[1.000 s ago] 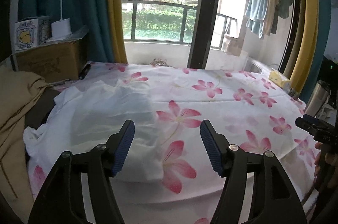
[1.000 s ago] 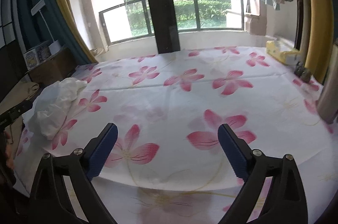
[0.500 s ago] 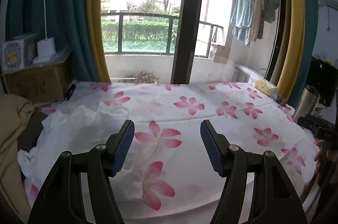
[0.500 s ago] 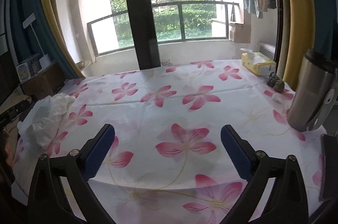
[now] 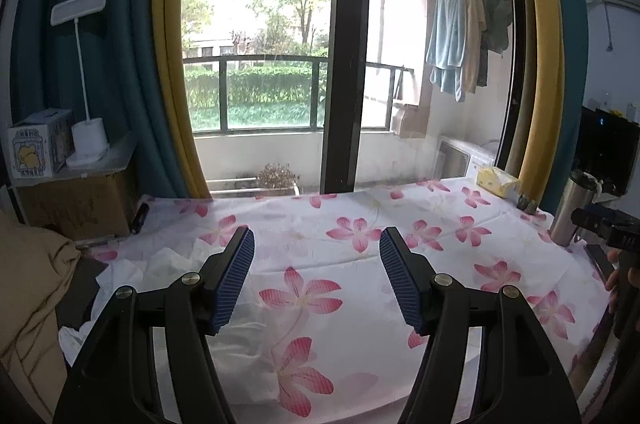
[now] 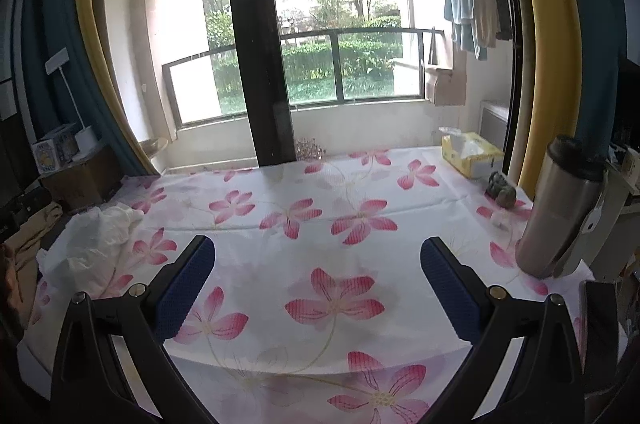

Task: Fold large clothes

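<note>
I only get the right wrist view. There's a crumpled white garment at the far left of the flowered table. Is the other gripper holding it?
Observer: No. In the left wrist view the left gripper is open, with nothing between its pads; the white garment lies below and to its left, untouched.
Operator: What's that tan cloth at my left edge?
Observer: A tan fabric heap beside the table, separate from the garment.
Operator: Anything near my own gripper I can't see?
Observer: The left wrist view shows the right gripper from the side, with fingers of the hand wrapped around its handle, near the steel tumbler.
</note>
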Available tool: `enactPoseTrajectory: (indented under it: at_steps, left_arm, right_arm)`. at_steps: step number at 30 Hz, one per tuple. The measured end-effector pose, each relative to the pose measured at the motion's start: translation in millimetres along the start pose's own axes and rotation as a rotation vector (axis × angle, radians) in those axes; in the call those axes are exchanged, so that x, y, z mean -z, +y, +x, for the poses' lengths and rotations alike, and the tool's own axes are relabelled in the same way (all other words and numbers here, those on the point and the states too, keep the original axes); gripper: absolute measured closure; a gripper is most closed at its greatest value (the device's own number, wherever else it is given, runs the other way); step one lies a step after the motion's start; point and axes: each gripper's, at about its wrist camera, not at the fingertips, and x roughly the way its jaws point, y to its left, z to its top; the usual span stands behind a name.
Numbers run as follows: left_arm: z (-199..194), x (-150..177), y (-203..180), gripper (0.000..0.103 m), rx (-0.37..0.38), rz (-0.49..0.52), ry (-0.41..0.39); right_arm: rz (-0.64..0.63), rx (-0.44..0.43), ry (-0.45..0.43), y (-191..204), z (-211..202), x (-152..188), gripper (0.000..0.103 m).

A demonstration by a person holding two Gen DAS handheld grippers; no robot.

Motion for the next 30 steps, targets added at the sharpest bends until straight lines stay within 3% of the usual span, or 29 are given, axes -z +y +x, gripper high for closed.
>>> enactPoseTrajectory:
  at_steps: [14,30]
  left_arm:
    - [-34,-24,4,0.034,0.038,-0.028,-0.090]
    - [-64,-36,14,0.033,0.013,-0.026,-0.183]
  right_arm:
    - [-0.048,0.001,-0.077,12,-30,-26,0.001]
    - [-0.116,-0.011,-0.162,38,-58,-50,0.001]
